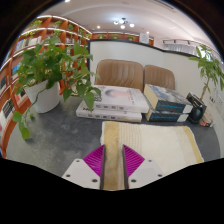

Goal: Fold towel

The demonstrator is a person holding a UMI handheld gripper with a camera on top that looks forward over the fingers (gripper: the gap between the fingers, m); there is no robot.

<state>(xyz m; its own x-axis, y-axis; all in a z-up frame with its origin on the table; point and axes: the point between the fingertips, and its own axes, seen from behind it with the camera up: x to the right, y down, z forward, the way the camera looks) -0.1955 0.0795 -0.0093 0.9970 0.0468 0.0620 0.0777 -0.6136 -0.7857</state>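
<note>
A beige towel [162,143] lies on the grey table [55,140], just ahead of my fingers and off to their right. A fold of it runs up between the two magenta pads [94,158]. My gripper [113,160] is shut on that towel fold, with a pad pressed to each side. The part of the towel below the fingers is hidden.
A leafy plant in a white pot [43,93] stands at the left. Beyond the towel are a stack of books [113,101] and a second stack [168,102], and past those two brown chairs [120,72]. Bookshelves [30,45] line the left wall.
</note>
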